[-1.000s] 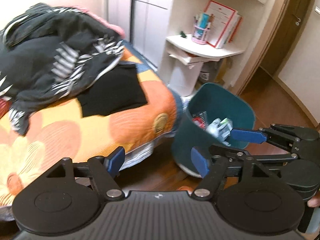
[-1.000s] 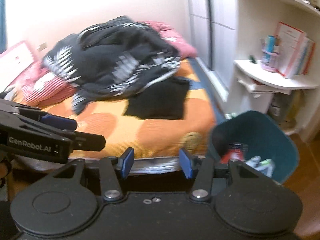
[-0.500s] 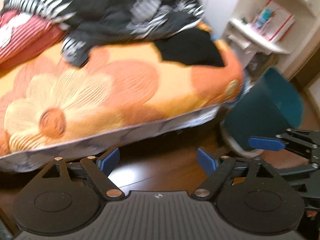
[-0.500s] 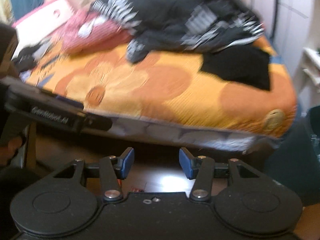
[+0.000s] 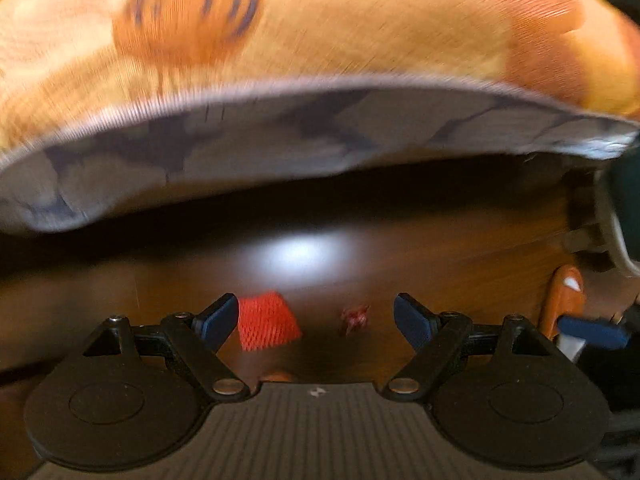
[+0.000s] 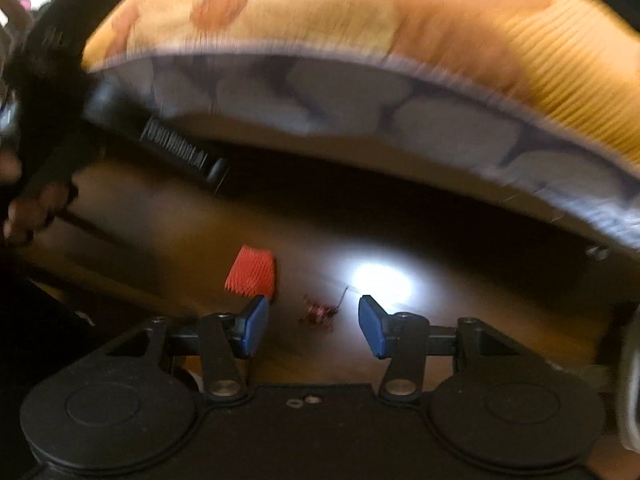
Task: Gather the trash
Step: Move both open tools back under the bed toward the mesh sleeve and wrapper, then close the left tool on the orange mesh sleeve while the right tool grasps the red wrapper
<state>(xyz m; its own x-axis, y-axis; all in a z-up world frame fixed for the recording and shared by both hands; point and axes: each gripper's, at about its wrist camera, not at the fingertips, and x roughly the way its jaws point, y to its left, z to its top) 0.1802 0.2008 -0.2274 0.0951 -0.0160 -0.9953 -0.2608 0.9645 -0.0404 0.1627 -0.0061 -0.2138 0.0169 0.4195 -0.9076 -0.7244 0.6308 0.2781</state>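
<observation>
A red mesh piece of trash (image 5: 267, 322) lies on the dark wooden floor by the bed, just right of my left gripper's left finger. A small dark red scrap (image 5: 355, 317) lies to its right. My left gripper (image 5: 316, 318) is open and empty, low over both. In the right wrist view the red mesh (image 6: 252, 272) lies just beyond the left finger and the scrap (image 6: 318, 313) lies between the fingers. My right gripper (image 6: 312, 330) is open and empty. The left gripper's body (image 6: 80, 120) shows at the left, blurred.
The orange flowered bed cover (image 5: 320, 40) with its grey-patterned edge (image 5: 280, 136) overhangs the floor right ahead. The teal bin's side (image 5: 624, 216) shows at the far right. An orange object (image 5: 564, 300) lies on the floor near it. A bright light glare (image 6: 380, 280) is on the floor.
Both grippers have dropped from bed height to the floor and swung away from the teal bin. The red mesh and the small scrap have come into view. Both stay open.
</observation>
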